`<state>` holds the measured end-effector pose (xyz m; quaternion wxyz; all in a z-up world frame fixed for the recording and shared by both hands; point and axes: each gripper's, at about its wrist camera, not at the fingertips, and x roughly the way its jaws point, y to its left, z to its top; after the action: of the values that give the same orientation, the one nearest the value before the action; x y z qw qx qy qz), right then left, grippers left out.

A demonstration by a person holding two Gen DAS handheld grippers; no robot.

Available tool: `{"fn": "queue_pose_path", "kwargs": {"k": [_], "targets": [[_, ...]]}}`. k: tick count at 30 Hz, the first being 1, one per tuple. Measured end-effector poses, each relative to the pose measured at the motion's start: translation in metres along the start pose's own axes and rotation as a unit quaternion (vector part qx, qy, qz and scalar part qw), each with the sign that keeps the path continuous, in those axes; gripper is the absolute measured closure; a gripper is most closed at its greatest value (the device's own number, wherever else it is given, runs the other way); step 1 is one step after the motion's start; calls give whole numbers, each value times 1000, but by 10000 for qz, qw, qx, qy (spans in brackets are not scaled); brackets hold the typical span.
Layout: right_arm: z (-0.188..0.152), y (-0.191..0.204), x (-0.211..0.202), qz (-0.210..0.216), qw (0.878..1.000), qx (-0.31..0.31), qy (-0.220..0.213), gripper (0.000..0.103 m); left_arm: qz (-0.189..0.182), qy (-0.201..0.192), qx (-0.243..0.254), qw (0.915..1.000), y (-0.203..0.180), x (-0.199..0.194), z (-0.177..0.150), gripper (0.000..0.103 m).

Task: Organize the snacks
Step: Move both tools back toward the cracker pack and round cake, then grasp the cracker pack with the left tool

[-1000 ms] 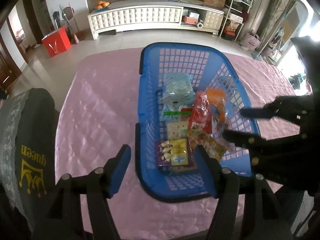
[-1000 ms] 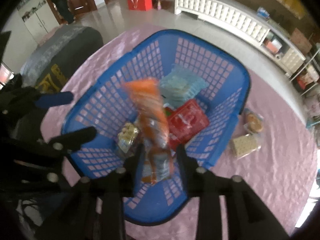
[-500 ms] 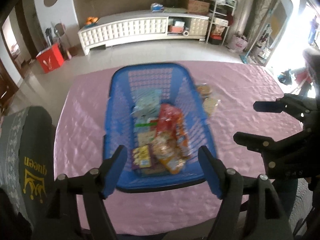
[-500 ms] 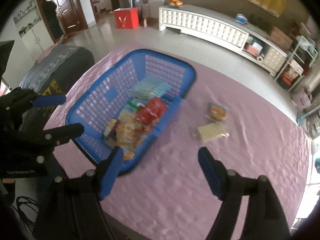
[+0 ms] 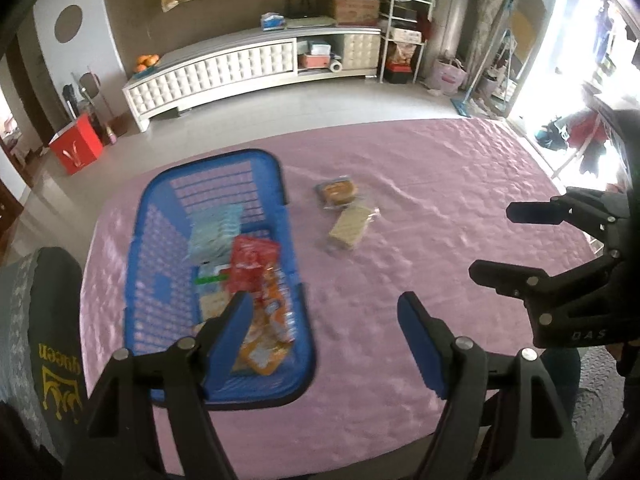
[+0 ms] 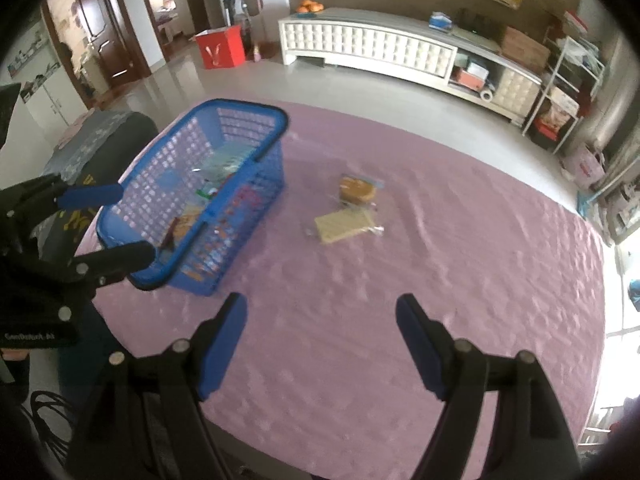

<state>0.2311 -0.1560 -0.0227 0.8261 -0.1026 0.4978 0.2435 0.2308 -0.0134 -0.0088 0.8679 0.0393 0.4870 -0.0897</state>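
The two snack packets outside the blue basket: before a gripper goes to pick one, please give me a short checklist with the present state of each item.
1. Right gripper empty, jaws apart: ok; they have just been opening, nothing between them.
2. Left gripper empty, jaws apart: ok; also just opened wider.
3. Cracker packet lying free on the pink tablecloth: ok.
4. Round cake packet clear of the cracker packet: cannot tell; their wrappers lie very close.
5. Both packets clear of the blue basket: ok, a strip of cloth shows between.
6. Room left in the basket: ok; its far end holds only a flat pale blue packet.
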Motion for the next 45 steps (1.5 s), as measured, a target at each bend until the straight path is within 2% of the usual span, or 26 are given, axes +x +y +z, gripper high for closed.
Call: {"fn": "queue_pose_path", "kwargs": {"k": [14, 21, 25, 29, 32, 34, 36, 39, 43, 44, 45], "targets": [[-25, -69, 19, -114, 9982, 593, 62, 23, -132, 377, 614, 9973, -65, 60, 24, 30], [-33, -93, 45, -284, 9967, 757, 81, 23, 239, 527, 853, 9947, -83, 99, 26, 30], [-35, -105, 66, -437, 9961, 747, 168, 23, 369, 558, 700, 9953, -86, 119, 28, 29], [-40, -120, 87, -347, 9944, 972, 224, 23, 320, 559, 509, 9966, -86, 143, 33, 27], [-40, -129, 100, -371, 9935, 1048, 230, 23, 332, 362, 278, 9984, -81, 162, 37, 27], [-38, -133, 108, -391, 9934, 1054, 210, 23, 247, 452, 133, 9986, -75, 180, 41, 26], [-35, -137, 115, -433, 9935, 1043, 166, 23, 322, 484, 13, 9983, -67, 195, 44, 26], [-27, -142, 128, -468, 9927, 1098, 149, 23, 431, 157, -110, 9989, -58, 204, 47, 26], [-25, -148, 141, -352, 9909, 1296, 43, 23, 600, 233, -44, 9979, -50, 226, 52, 26], [-24, -150, 144, -333, 9907, 1318, 43, 23, 548, 271, -97, 9981, -47, 230, 53, 26], [-24, -151, 147, -303, 9905, 1344, 45, 23, 340, 439, -150, 9983, -44, 238, 53, 26]]}}
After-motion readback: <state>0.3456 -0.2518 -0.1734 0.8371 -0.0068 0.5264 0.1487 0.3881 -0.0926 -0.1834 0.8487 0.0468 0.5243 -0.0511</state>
